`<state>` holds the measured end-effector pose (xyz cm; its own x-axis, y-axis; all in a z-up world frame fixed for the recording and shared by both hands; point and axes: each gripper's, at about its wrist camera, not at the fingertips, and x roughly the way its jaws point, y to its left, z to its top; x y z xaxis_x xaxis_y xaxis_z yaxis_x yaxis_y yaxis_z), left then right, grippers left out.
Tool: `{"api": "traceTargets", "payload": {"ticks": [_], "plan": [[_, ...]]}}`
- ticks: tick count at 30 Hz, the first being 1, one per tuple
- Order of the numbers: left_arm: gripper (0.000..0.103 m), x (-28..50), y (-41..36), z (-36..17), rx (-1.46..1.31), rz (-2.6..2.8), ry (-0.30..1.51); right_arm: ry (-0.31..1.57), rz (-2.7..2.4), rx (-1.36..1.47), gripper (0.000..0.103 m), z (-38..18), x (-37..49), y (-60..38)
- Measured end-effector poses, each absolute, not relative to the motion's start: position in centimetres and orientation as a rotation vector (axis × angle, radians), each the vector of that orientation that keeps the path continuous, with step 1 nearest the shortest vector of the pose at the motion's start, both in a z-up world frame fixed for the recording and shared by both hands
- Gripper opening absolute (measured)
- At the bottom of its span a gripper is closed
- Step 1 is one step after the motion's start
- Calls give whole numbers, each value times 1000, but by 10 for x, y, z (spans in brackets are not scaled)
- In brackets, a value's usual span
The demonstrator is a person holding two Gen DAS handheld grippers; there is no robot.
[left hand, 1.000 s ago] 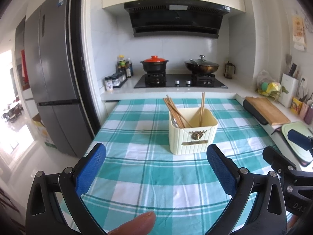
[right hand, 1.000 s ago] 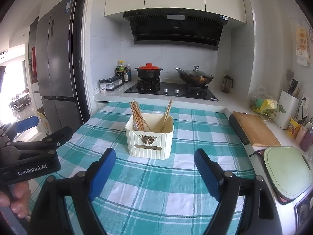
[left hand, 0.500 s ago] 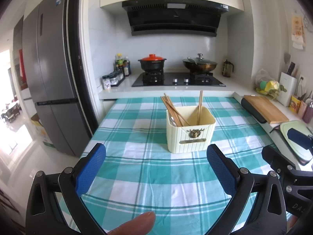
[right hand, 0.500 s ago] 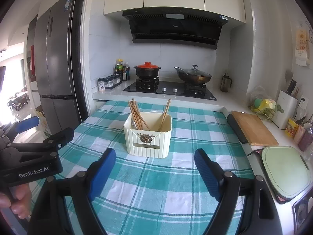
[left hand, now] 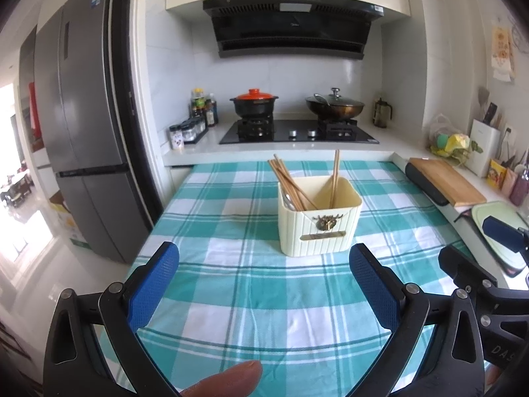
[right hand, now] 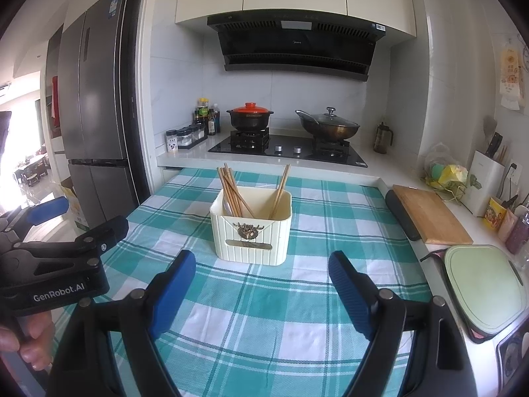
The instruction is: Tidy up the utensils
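Your left gripper (left hand: 264, 284) and right gripper (right hand: 261, 291) both hang over the near part of the bench (left hand: 251, 297), fingers spread wide and holding nothing. Ahead of them the cream holder (left hand: 319, 218) stands upright near the middle of the checked cloth (right hand: 264, 330). A bundle of chopsticks (left hand: 287, 182) leans in its left part, tips fanned toward the left rim, and a separate pair (left hand: 335, 178) stands nearly upright in the right part. Something pale and rounded, perhaps a spoon, sits low behind the bundle; you cannot make it out clearly.

No utensil lies loose on the cloth in either view, so the utensils in sight already stand in the holder. That fits two stages: everything is sorted and you are backing off, or the pieces inside are yet to be regrouped between the two parts. The pictures do not settle which.

If you do go back in, the chopsticks are thin, smooth and loosely leaning, so they will likely roll or splay under a sideways nudge. Come down from above, line the fingers across the sticks rather than along them, and grip near the upper ends where they stand clear of the rim. The holder looks light and may slide on the cloth; steady its wall with the other gripper before pulling anything out. Keep your two grippers well apart, since the right one already sits near the left's side (left hand: 479, 284).
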<state>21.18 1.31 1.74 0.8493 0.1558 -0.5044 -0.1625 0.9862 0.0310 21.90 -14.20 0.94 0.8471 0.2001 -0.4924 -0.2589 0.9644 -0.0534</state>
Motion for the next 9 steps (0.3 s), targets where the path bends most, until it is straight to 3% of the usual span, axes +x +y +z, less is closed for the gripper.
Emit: {"api": "traceTargets", "payload": {"ticks": [9], "plan": [[103,209,24,13,-71,164,522,519,227,-118,84,3,221,-141]]}}
